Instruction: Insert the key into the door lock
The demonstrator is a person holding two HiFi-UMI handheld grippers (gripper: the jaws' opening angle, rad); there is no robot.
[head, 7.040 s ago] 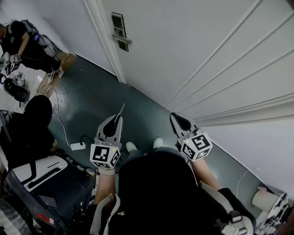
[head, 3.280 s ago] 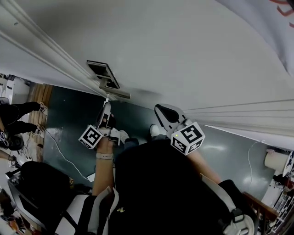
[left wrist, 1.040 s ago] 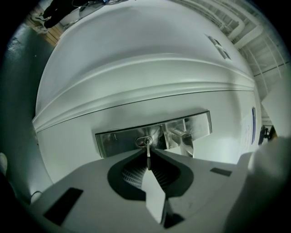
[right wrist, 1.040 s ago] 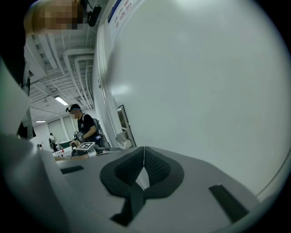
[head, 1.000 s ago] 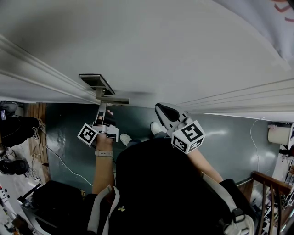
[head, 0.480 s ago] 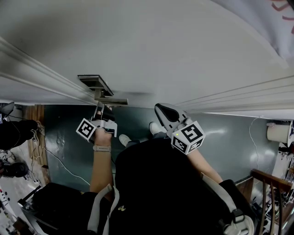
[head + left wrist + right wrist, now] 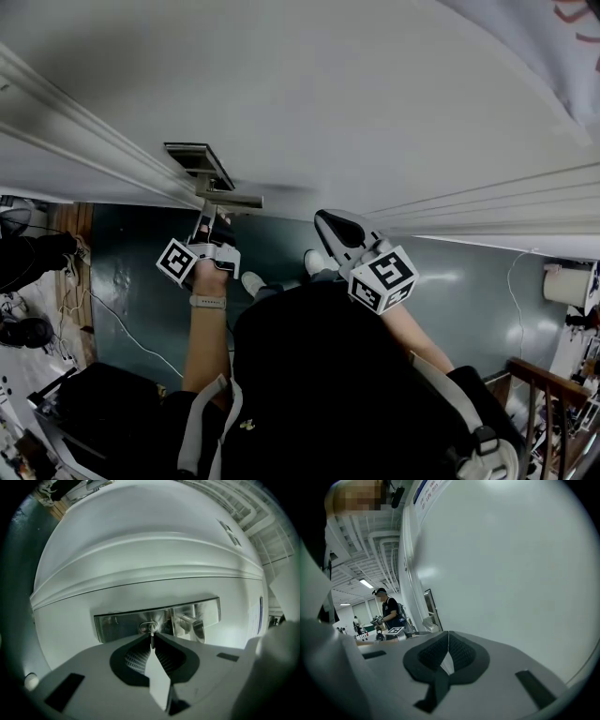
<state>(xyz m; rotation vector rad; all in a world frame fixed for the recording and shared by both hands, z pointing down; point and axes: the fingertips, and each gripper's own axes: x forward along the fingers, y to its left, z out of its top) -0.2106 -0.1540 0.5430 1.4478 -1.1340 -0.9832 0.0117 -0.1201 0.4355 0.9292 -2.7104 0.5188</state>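
Where the key [image 7: 152, 640] is held: clamped in left gripper [image 7: 151, 635].
Done: tip set at keyhole [image 7: 148, 627] of door lock [image 7: 117, 623].
Left: full insertion, as judged.
Right gripper [image 7: 448, 638]: closed, empty.

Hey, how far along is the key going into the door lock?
Done: the left gripper is shut on the key, lined up with the keyhole. In hand: its tip meets the slot; depth unclear. Left: pushing it fully in. The right gripper is shut, empty.
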